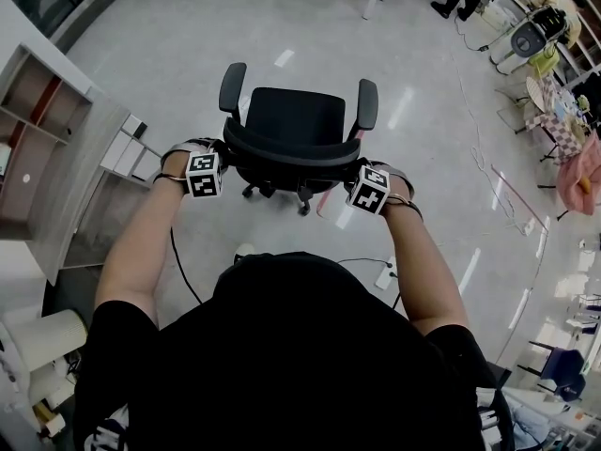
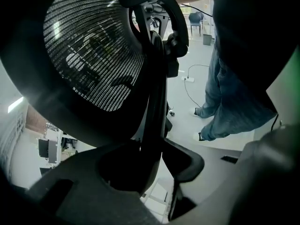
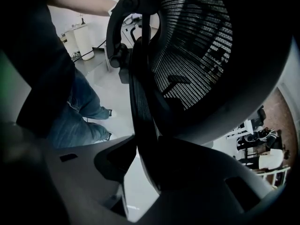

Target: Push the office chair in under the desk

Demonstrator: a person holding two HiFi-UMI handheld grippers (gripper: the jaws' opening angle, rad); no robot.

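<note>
Both my forearms reach forward, side by side, wrists level. The left tool is clamped on the left edge of the mesh backrest of the office chair. The right tool is clamped on the right edge. The chair stands on the open floor just ahead, its seat facing away, with shelving at far left.

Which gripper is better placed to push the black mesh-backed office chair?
Neither clearly: left gripper and right gripper each clamp opposite backrest edges of the black mesh-backed office chair; both together probably push straightest.
</note>
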